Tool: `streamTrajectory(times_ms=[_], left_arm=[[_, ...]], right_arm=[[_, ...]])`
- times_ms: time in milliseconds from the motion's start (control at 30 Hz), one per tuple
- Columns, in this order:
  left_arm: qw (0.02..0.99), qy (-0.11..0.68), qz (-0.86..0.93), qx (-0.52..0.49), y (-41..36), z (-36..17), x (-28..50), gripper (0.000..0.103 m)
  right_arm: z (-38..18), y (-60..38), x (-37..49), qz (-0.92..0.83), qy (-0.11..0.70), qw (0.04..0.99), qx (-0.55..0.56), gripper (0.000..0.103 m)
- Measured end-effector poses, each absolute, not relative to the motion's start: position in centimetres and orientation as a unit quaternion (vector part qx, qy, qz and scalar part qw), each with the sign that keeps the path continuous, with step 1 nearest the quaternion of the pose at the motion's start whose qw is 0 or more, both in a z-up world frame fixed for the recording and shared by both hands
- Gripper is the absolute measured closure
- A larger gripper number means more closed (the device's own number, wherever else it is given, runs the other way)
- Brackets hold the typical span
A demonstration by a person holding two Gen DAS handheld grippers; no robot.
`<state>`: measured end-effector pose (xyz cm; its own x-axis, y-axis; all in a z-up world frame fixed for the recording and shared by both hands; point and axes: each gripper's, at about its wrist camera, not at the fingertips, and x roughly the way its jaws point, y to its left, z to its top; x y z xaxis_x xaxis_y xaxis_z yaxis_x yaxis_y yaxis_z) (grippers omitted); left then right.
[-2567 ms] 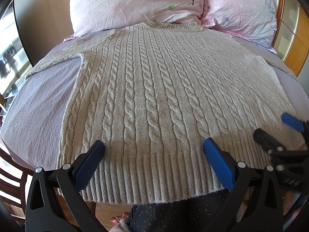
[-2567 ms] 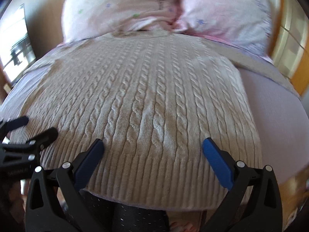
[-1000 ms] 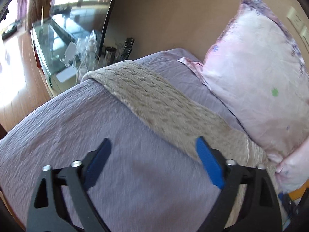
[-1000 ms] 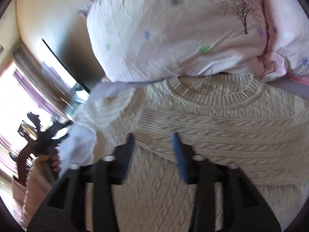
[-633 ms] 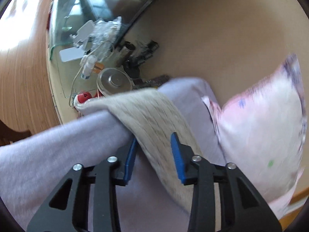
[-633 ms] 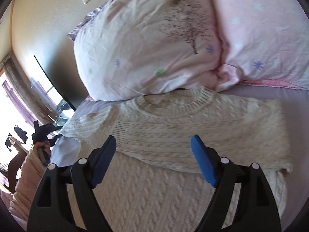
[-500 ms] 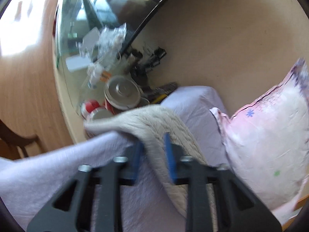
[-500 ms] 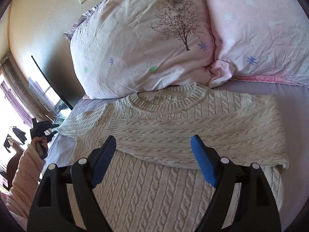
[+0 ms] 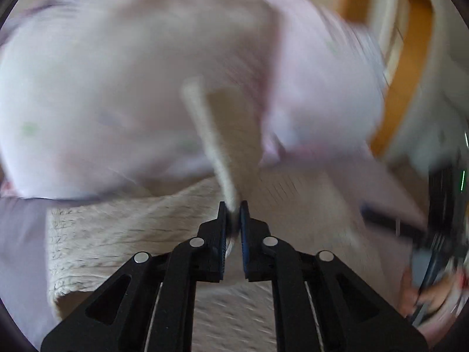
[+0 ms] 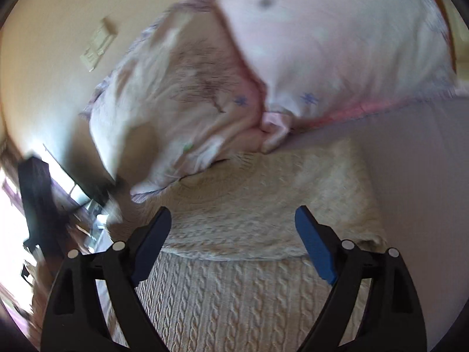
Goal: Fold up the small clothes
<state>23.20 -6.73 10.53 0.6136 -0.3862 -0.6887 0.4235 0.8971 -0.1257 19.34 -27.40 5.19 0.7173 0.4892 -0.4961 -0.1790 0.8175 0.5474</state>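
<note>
A cream cable-knit sweater (image 10: 243,299) lies flat on the bed, its right sleeve folded across the chest (image 10: 263,220). My left gripper (image 9: 233,214) is shut on the left sleeve's cuff (image 9: 211,135), holding it raised over the sweater body (image 9: 117,234); this view is blurred by motion. My right gripper (image 10: 233,234) is open and empty, hovering above the folded sleeve. It also shows blurred at the right edge of the left wrist view (image 9: 410,228).
Two pink pillows (image 10: 322,44) lie at the head of the bed, touching the sweater's collar. Lilac bedsheet (image 10: 416,176) extends to the right. A wooden headboard frame (image 9: 410,67) stands at the right. A beige wall with a socket (image 10: 96,47) is behind.
My left gripper has closed on the left sleeve cuff at the bed's edge and swung it up toward the sweater's middle. My right gripper has stayed open, shifting slightly.
</note>
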Motion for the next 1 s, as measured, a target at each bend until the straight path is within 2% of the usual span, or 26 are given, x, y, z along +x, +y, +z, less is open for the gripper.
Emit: streamTrajectory(times_ms=[100, 167, 267, 333, 400, 433, 467, 533, 600, 667, 700, 733, 767, 833, 900, 933, 967, 1000], left_arm=[[0.881, 0.404, -0.235, 0.075, -9.8, 7.0, 21.0, 0.094], [0.884, 0.407, -0.227, 0.039, -7.1, 7.1, 20.3, 0.094], [0.897, 0.402, -0.187, 0.002, -2.2, 7.7, 18.7, 0.093], [0.907, 0.395, -0.148, 0.008, 0.5, 8.2, 17.3, 0.086], [0.912, 0.397, -0.104, 0.006, 3.9, 8.1, 15.3, 0.073], [0.912, 0.4, -0.092, 0.002, 4.7, 8.0, 14.9, 0.072], [0.91, 0.407, -0.077, -0.005, 6.4, 7.6, 14.1, 0.071], [0.906, 0.42, -0.054, -0.02, 8.9, 6.8, 13.2, 0.071], [0.903, 0.426, -0.047, -0.035, 10.6, 6.3, 12.3, 0.071], [0.901, 0.43, -0.041, -0.05, 11.6, 5.7, 11.4, 0.071], [0.9, 0.431, -0.043, -0.056, 11.8, 5.5, 11.0, 0.068], [0.898, 0.433, -0.042, -0.062, 11.9, 5.2, 10.6, 0.064], [0.898, 0.434, -0.041, -0.064, 12.0, 4.9, 10.3, 0.055], [0.896, 0.437, -0.041, -0.063, 11.9, 4.4, 9.8, 0.053], [0.893, 0.443, -0.045, -0.058, 11.6, 4.0, 9.3, 0.051], [0.892, 0.445, -0.049, -0.055, 12.0, 3.8, 8.5, 0.05], [0.891, 0.447, -0.051, -0.054, 11.9, 3.6, 8.2, 0.049], [0.889, 0.452, -0.055, -0.057, 11.9, 3.3, 7.8, 0.049]], right_arm=[[3.5, -29.5, 20.2, 0.179, 0.358, 0.874, 0.276, 0.02], [2.7, -30.4, 20.6, 0.177, 0.369, 0.866, 0.287, 0.03], [1.8, -31.2, 21.9, 0.148, 0.391, 0.858, 0.3, 0.037], [1.1, -31.3, 22.4, 0.128, 0.407, 0.851, 0.307, 0.042], [0.7, -31.2, 22.6, 0.108, 0.416, 0.852, 0.299, 0.045], [0.6, -31.1, 22.7, 0.101, 0.415, 0.856, 0.292, 0.054], [0.5, -30.8, 22.7, 0.094, 0.415, 0.862, 0.276, 0.091], [0.3, -29.6, 23.2, 0.099, 0.423, 0.87, 0.234, 0.098], [1.8, -29.4, 23.3, 0.113, 0.391, 0.884, 0.23, 0.098], [3.8, -29.7, 23.9, 0.107, 0.351, 0.902, 0.228, 0.099], [4.2, -29.7, 24.4, 0.099, 0.345, 0.906, 0.224, 0.099], [4.2, -29.7, 25.1, 0.088, 0.347, 0.908, 0.22, 0.098], [3.9, -29.6, 26.0, 0.076, 0.357, 0.906, 0.212, 0.098], [2.4, -29.2, 27.8, 0.056, 0.4, 0.897, 0.179, 0.094], [2.2, -29.9, 26.9, 0.04, 0.416, 0.889, 0.186, 0.073], [2.6, -30.3, 25.8, 0.044, 0.413, 0.888, 0.195, 0.039], [3.1, -30.6, 24.3, 0.056, 0.403, 0.891, 0.201, 0.02], [3.8, -31.0, 22.0, 0.066, 0.386, 0.899, 0.198, 0.02]])
